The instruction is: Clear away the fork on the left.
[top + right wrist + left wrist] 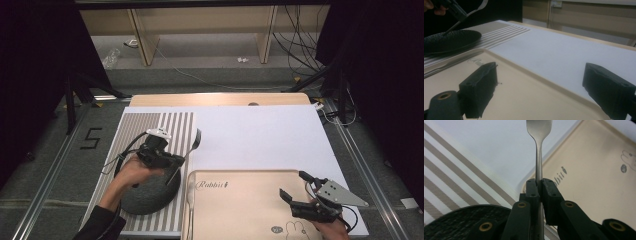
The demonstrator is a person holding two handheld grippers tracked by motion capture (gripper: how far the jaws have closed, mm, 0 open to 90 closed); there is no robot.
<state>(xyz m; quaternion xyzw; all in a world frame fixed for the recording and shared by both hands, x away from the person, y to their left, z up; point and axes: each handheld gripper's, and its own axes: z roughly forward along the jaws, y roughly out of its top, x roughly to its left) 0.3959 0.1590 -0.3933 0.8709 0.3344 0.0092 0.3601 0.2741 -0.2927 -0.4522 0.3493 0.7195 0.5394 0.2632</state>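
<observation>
Two grippers are ours: the left gripper point(172, 162), at lower left of the high view, clamps a fork point(189, 150) by its handle, tilted above the dark plate point(150, 197). Our right gripper point(297, 186) rests at lower right, jaws spread, over the tray point(240, 200).

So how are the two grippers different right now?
The left gripper has its jaws shut on a fork, while the right gripper has its jaws wide open with nothing between them. The left gripper is lifted over the striped mat and the black plate; the right gripper sits low over the tan tray. Both are black, and each is held in a hand.
</observation>
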